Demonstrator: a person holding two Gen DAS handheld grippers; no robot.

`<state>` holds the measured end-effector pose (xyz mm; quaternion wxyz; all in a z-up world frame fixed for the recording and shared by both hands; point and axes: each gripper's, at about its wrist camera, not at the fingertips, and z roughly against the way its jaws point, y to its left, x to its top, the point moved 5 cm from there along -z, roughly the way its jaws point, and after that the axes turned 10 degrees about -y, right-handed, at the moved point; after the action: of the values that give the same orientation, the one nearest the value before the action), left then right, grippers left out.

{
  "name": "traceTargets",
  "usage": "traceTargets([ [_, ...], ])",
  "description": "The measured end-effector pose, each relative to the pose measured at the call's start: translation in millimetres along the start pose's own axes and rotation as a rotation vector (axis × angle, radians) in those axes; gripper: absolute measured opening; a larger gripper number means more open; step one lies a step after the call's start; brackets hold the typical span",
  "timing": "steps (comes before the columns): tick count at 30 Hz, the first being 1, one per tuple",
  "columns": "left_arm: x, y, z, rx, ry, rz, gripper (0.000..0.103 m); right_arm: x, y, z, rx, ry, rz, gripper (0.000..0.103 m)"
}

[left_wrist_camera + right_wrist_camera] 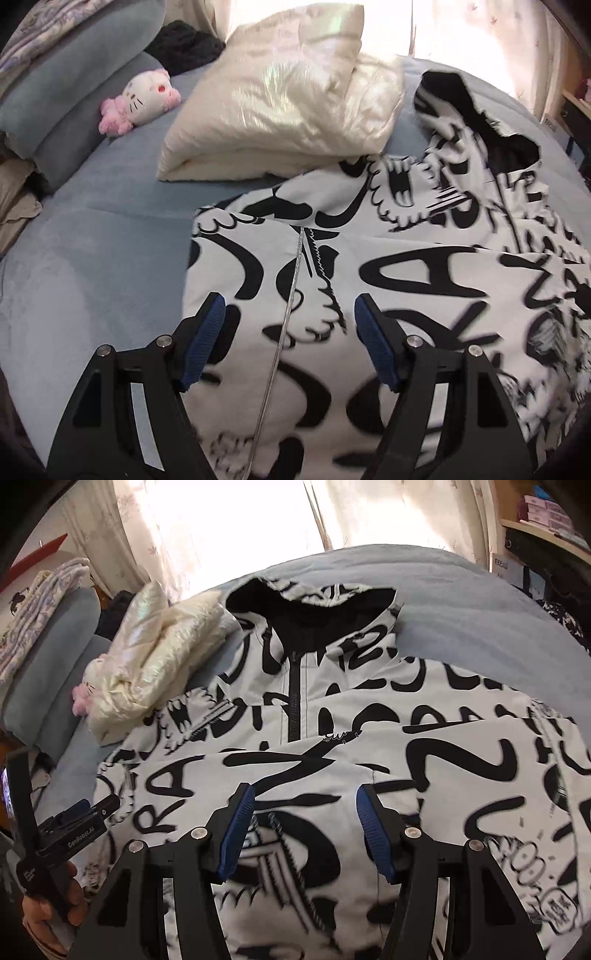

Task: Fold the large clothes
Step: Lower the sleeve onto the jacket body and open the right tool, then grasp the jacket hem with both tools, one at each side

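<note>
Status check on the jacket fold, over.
Left gripper and right gripper open, over the jacket. Jacket flat on the bed. Cream coat touching its shoulder.

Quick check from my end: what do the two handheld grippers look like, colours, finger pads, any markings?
Both match: the left gripper and right gripper have matte black angular linkages with silver pivot bolts, and their fingers carry ribbed blue pads. In the right wrist view, the left unit's black body shows white lettering, seemingly "GenRobot.AI"; a bare hand grips its handle. No cables or sleeves visible.
</note>
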<state>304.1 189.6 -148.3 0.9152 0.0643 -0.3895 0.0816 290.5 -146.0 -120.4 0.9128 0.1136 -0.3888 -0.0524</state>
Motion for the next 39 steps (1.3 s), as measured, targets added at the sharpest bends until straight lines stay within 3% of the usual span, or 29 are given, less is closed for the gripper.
traceTargets([
  [9, -11, 19, 103, -0.035, -0.091, -0.011, 0.071, -15, 0, 102, 0.008, -0.069, 0.003, 0.059],
  [14, -27, 37, 157, -0.033, -0.132, -0.015, 0.071, -31, -11, 158, -0.003, -0.103, 0.006, 0.064],
  [23, -73, 71, 219, -0.071, -0.144, -0.001, 0.071, -75, -50, 253, -0.027, -0.135, -0.002, 0.071],
  [32, -138, 112, 241, -0.255, -0.072, 0.031, 0.071, -129, -119, 312, 0.002, -0.095, -0.054, 0.073],
  [39, -203, 123, 227, -0.408, 0.035, 0.073, 0.071, -174, -185, 340, -0.086, -0.059, -0.102, 0.073],
])
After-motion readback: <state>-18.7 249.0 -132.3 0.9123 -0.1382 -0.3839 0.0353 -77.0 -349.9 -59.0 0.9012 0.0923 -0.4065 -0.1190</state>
